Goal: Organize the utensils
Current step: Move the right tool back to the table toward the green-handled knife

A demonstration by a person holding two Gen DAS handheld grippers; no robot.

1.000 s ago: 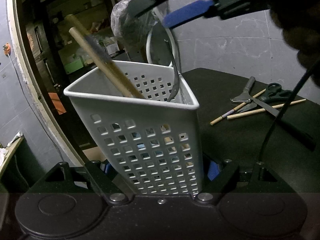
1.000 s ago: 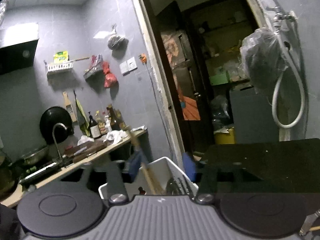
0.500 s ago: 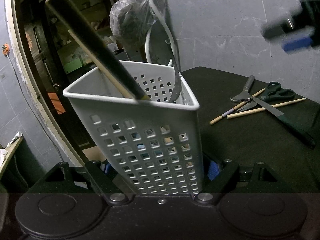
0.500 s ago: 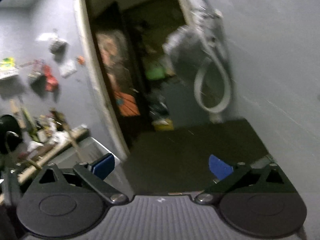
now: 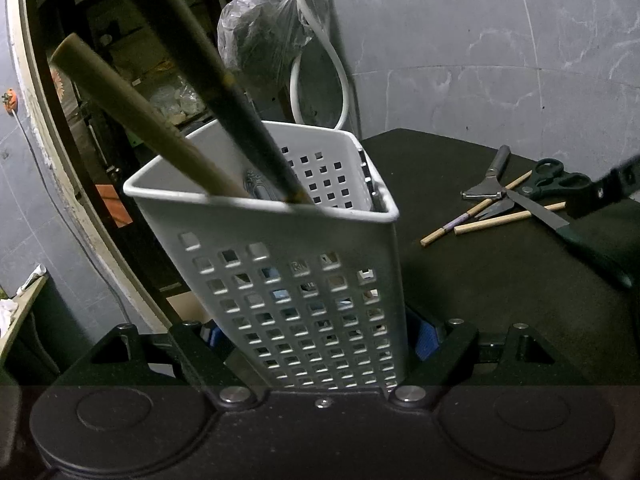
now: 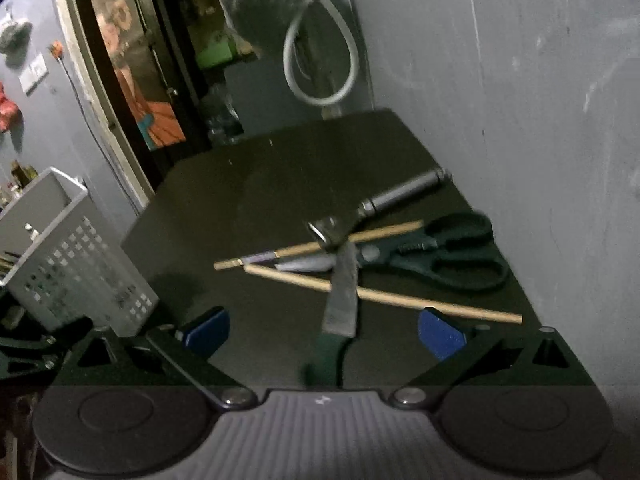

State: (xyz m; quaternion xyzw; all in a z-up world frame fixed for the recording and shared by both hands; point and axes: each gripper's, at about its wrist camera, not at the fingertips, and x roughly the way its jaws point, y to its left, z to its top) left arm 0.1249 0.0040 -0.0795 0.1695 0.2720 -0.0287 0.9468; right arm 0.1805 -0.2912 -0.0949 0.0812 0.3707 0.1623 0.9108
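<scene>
My left gripper (image 5: 320, 334) is shut on a white perforated utensil holder (image 5: 304, 280), its blue pads pressing both lower sides. A light wooden handle (image 5: 140, 116) and a dark handle (image 5: 208, 72) lean out of the holder. My right gripper (image 6: 324, 334) stands open just above the black table. A green-handled knife (image 6: 342, 292) lies between its spread fingers, untouched. Beyond the knife lie two wooden chopsticks (image 6: 380, 296), black scissors (image 6: 440, 256) and a metal-handled tool (image 6: 400, 194). The holder (image 6: 76, 264) shows at the left of the right wrist view.
The black tabletop (image 6: 300, 168) ends at a grey wall on the right and back. A white hose (image 6: 320, 60) and a plastic bag (image 5: 260, 40) hang at the back corner. A dark doorway opens behind the holder on the left.
The right gripper let go of the dark-handled utensil, which now stands in the holder. It opened wide, then swung right and down over the loose utensils. The left gripper kept still.
</scene>
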